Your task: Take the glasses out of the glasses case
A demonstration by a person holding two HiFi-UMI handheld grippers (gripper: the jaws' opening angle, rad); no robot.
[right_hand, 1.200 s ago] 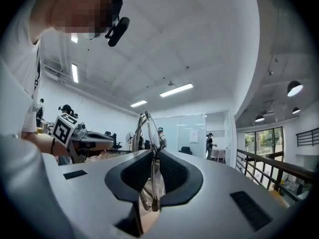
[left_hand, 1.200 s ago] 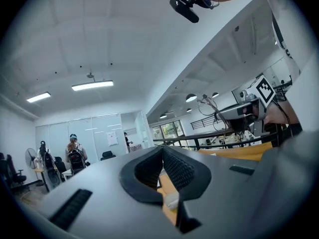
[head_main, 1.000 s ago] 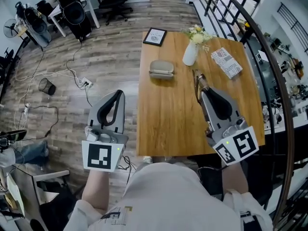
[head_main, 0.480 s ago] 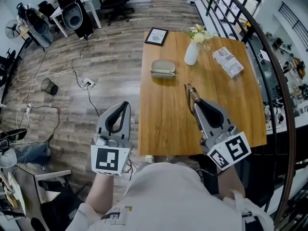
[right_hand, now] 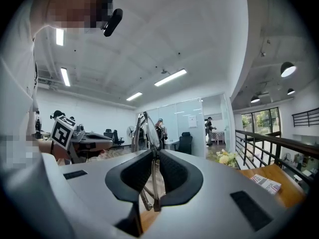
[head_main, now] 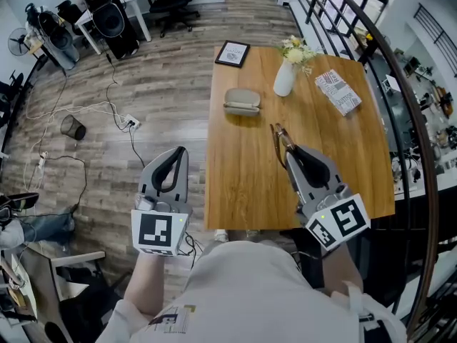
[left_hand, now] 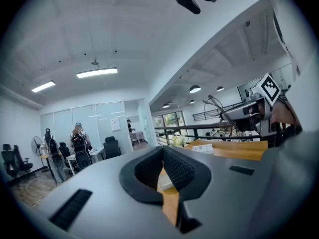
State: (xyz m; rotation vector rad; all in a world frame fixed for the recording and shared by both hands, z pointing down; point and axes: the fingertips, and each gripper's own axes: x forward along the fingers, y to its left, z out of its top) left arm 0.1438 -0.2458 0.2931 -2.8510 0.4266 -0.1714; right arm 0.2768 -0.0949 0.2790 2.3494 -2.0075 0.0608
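A white vase of flowers, a framed picture and a patterned booklet share the wooden table beyond my right gripper.

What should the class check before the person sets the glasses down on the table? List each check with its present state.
1. Thin metal-framed glasses clamped between the right gripper's fingers: ok.
2. Glasses out of the oval grey glasses case: ok.
3. Bare patch of wooden table beneath the glasses: ok.
4. White vase of flowers apart from the glasses: ok.
5. Left gripper empty, fingers together, beyond the table's left edge: ok.
6. Case lid shut: cannot tell.
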